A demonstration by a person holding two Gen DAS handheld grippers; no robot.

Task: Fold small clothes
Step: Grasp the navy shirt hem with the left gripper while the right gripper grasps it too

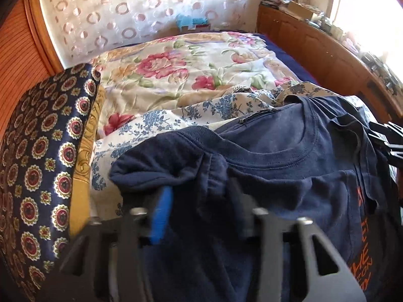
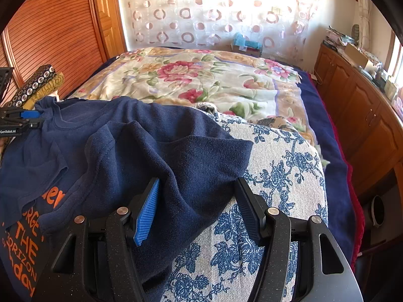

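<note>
A navy T-shirt (image 1: 289, 176) with orange print lies on a blue-and-white floral cushion cover (image 2: 277, 176) on the bed; it also shows in the right wrist view (image 2: 151, 146). My left gripper (image 1: 201, 201) has its jaws apart around the shirt's left shoulder and sleeve, with bunched cloth between them. It shows at the left edge of the right wrist view (image 2: 27, 119). My right gripper (image 2: 199, 201) is open, its jaws either side of the right sleeve's edge. Its tips show at the right edge of the left wrist view (image 1: 393, 138).
A floral blanket (image 2: 201, 80) covers the bed behind. A patterned navy cushion (image 1: 37, 163) lies at the left. A wooden cabinet (image 2: 365, 115) with clutter runs along the right. A ring-patterned curtain (image 2: 214, 7) hangs at the back.
</note>
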